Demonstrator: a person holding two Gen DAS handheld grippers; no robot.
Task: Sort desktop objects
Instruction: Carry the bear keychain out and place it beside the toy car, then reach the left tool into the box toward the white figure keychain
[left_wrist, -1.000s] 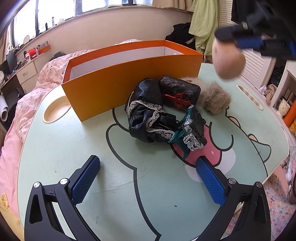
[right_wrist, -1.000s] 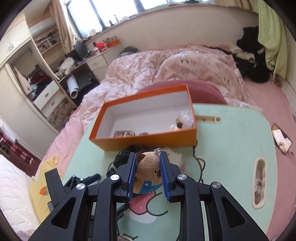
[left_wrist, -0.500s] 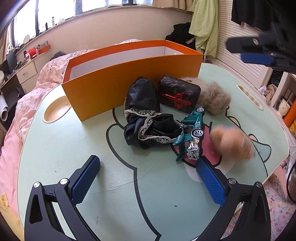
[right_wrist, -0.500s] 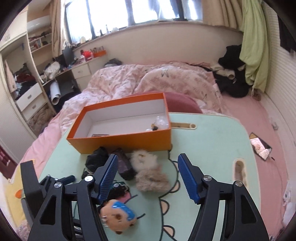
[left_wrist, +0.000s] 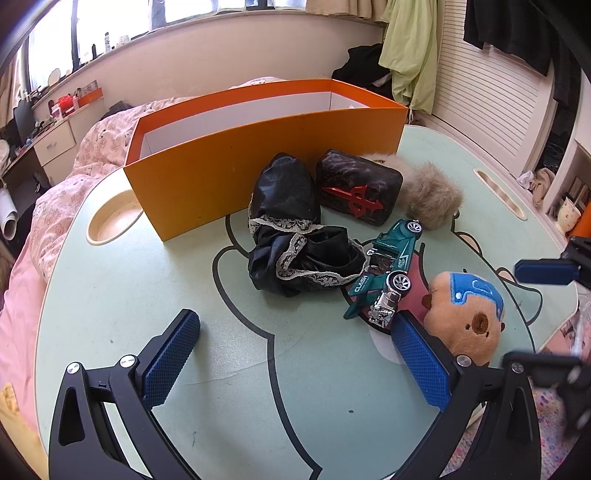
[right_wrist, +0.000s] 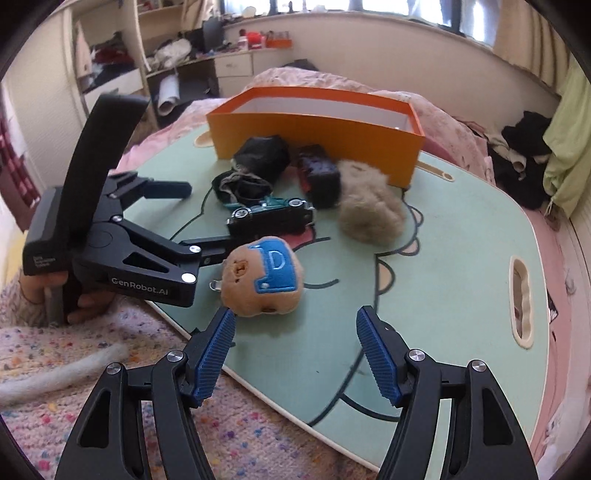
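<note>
Fingers (right_wrist: 216, 349) of right gripper (right_wrist: 295, 354) spread wide, nothing between them; left gripper (left_wrist: 295, 354) also released, empty.

Round tan plush bear head w/ blue cap patch (right_wrist: 264, 278) lies on the mint-green cartoon-print tabletop (right_wrist: 461, 236), just ahead of right gripper's left pad, beside left gripper, near table's front edge. Prob. light, soft, squashy; won't break, may roll or spring out of a shallow pinch. Best hold: across its widest middle, pads well past centre, firm squeeze. Metal ring at its side is too small to grab. Open orange cardboard box (right_wrist: 317, 129) sits beyond the teal toy car (left_wrist: 388, 273).
</note>
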